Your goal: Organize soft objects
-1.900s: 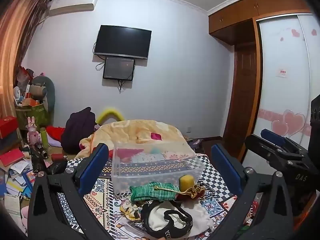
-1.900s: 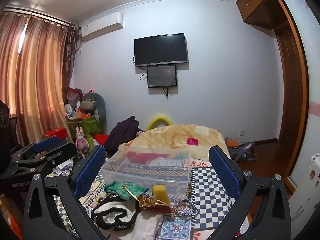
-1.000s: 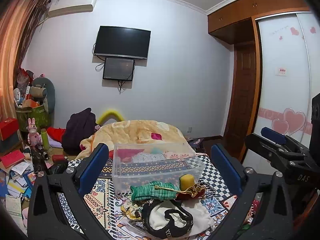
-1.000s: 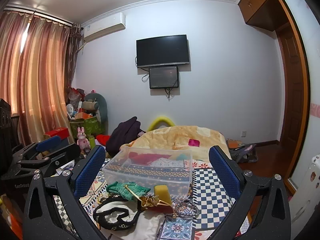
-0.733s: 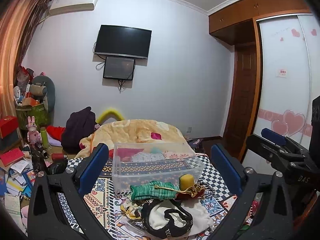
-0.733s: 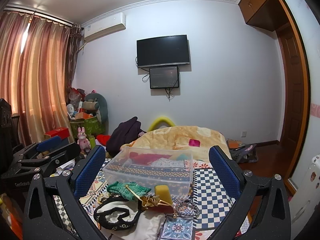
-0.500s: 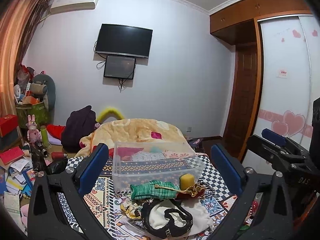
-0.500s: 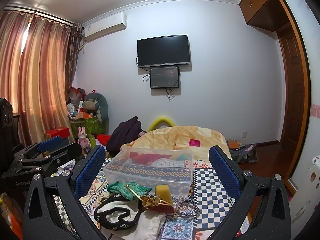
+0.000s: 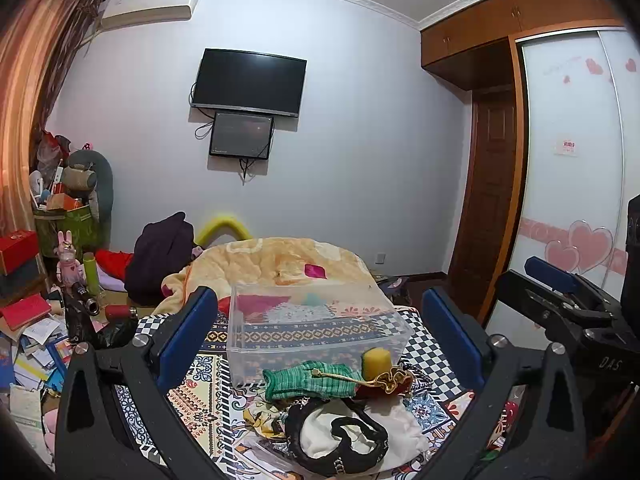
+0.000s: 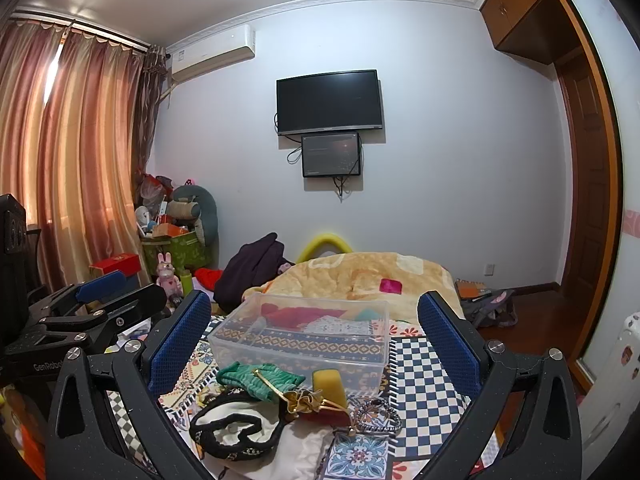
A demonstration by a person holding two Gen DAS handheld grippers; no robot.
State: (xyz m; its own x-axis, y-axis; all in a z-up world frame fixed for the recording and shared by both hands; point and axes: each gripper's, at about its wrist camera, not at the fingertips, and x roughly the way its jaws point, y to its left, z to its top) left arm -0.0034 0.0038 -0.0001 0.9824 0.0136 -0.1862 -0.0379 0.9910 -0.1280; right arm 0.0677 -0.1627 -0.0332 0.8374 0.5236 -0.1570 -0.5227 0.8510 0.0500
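A clear plastic box [image 9: 316,324] stands empty on the patterned cloth [image 9: 208,400], also in the right wrist view [image 10: 304,336]. In front of it lie a green knit piece [image 9: 308,380] [image 10: 260,378], a yellow sponge [image 9: 377,360] [image 10: 329,386], a red-and-gold drawstring pouch [image 9: 388,382] [image 10: 310,402], a white cloth with black trim [image 9: 344,436] [image 10: 240,432] and a hair tie [image 10: 378,414]. My left gripper [image 9: 320,340] is open and empty above the pile. My right gripper [image 10: 316,340] is open and empty, to the right of the left one.
A peach blanket [image 9: 276,264] lies behind the box. Dark clothes [image 9: 160,256], a green bin of toys [image 10: 176,248] and scattered books [image 9: 28,344] sit at the left. A wardrobe [image 9: 576,200] and door [image 9: 492,208] stand at the right.
Both views have shifted only slightly; the grippers stay open and the objects have not moved.
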